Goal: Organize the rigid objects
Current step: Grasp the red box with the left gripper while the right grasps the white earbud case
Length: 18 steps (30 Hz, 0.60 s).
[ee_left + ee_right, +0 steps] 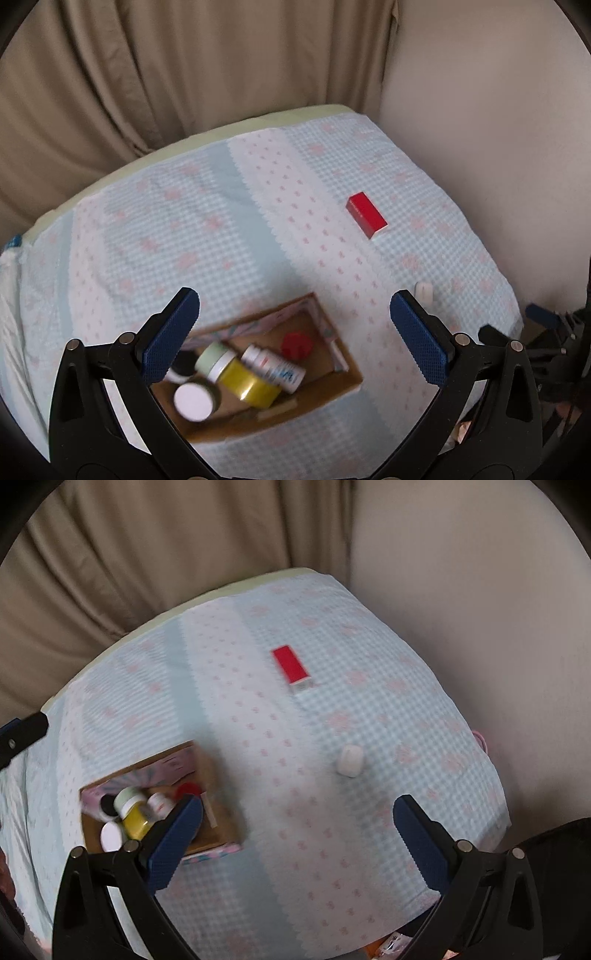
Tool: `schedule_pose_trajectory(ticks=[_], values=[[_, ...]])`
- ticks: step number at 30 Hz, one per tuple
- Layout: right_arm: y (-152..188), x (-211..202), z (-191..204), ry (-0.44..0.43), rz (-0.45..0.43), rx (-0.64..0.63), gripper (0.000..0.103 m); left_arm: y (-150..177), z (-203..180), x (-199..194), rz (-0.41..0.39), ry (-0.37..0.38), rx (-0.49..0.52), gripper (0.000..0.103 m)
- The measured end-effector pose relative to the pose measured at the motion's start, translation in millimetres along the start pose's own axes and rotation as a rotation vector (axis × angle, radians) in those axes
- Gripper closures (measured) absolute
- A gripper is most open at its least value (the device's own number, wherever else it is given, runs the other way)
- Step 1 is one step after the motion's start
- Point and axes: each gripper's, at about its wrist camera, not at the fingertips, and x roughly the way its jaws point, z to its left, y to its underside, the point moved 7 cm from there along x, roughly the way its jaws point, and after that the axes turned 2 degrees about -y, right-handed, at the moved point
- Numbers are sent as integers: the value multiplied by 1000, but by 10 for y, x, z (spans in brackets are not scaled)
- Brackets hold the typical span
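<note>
A cardboard box (328,387) sits on the table and holds several items: a yellow tin (251,386), a white pill bottle (275,367), a green-lidded jar (216,360), a white-lidded jar (194,401) and a red cap (296,345). The box also shows in the right wrist view (218,834). A red box (366,215) lies on the cloth further back, also seen from the right wrist (290,664). A small white object (349,760) lies right of the cardboard box. My left gripper (295,332) is open above the cardboard box. My right gripper (295,834) is open and empty.
The table is covered by a light blue checked cloth with pink flowers (221,229). Beige curtains (166,74) hang behind it and a plain wall (480,129) stands to the right. The right gripper's frame (546,332) shows at the right edge of the left wrist view.
</note>
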Motion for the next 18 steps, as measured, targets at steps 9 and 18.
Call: schedule_pose_trajectory(ticks=[9, 18], values=[[-45, 856, -528, 28, 113, 98, 0, -687, -745, 1347, 175, 25, 22, 0], [53, 1785, -679, 63, 187, 177, 10, -949, -1309, 2637, 307, 17, 35, 0]])
